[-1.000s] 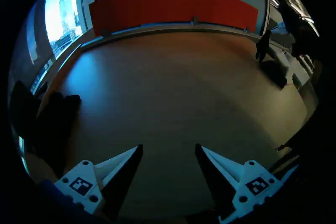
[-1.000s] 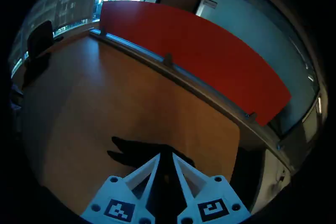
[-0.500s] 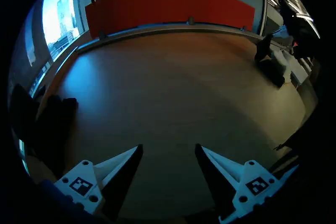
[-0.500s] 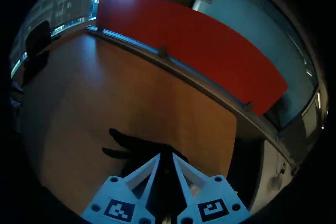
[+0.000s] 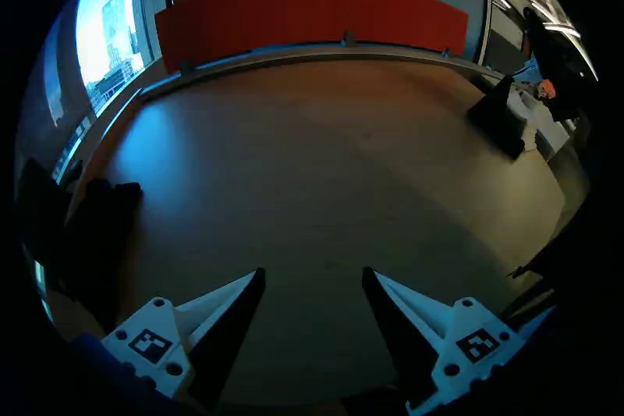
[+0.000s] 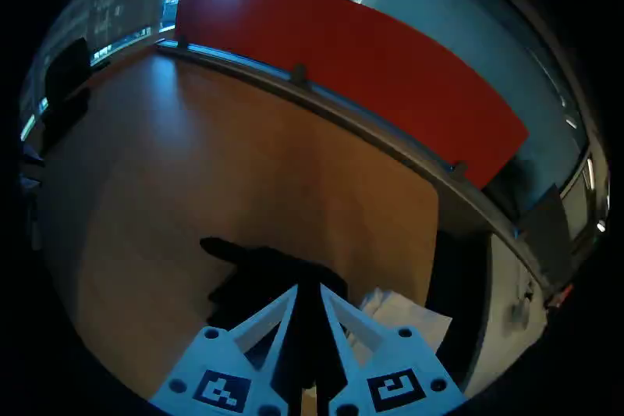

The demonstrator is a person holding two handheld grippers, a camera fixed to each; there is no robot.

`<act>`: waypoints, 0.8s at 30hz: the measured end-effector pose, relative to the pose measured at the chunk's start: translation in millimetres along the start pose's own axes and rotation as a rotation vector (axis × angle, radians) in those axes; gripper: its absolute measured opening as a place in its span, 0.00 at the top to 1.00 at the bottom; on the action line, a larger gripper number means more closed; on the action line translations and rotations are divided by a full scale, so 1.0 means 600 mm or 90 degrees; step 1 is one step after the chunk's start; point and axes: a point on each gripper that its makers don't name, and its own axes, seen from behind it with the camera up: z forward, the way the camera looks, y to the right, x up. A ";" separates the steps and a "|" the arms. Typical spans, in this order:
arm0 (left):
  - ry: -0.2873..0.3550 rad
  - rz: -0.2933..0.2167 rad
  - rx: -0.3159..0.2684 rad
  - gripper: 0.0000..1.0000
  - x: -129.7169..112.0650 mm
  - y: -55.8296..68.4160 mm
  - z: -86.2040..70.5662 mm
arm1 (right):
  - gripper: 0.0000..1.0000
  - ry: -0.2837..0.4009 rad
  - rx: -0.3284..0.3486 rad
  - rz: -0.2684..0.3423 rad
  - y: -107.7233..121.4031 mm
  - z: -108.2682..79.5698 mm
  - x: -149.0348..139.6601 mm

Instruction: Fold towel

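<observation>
A dark towel [image 6: 257, 272] hangs bunched in front of my right gripper [image 6: 309, 289], whose two white fingers are shut on it just above the wooden table [image 6: 195, 182]. In the left gripper view the same towel [image 5: 499, 112] is a dark triangular shape at the table's far right edge. My left gripper [image 5: 312, 274] is open low over the bare table [image 5: 312, 158], nothing between its fingers, well away from the towel.
A red partition [image 5: 312, 14] with a metal rail runs along the table's far side. A dark chair [image 5: 93, 236] stands at the left edge by a bright window [image 5: 109, 33]. A pale folded item [image 6: 402, 314] lies beside the towel near the table's right end.
The right gripper has shifted with the towel, and the pale item has come into sight beside it. In the left gripper view the towel's shape at far right changed. The left gripper stayed open.
</observation>
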 end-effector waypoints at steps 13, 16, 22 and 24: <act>0.006 0.003 -0.005 0.08 -0.003 -0.001 -0.006 | 0.95 -0.034 -0.007 0.014 -0.014 -0.021 -0.066; 0.006 0.004 -0.006 0.08 -0.004 -0.002 -0.007 | 0.95 -0.048 -0.009 0.009 -0.014 -0.025 -0.085; 0.004 0.007 -0.005 0.08 -0.005 -0.005 -0.008 | 0.95 -0.078 -0.015 0.002 -0.010 -0.026 -0.121; 0.004 0.008 -0.005 0.08 -0.005 -0.006 -0.008 | 0.95 -0.087 -0.016 0.005 -0.009 -0.025 -0.131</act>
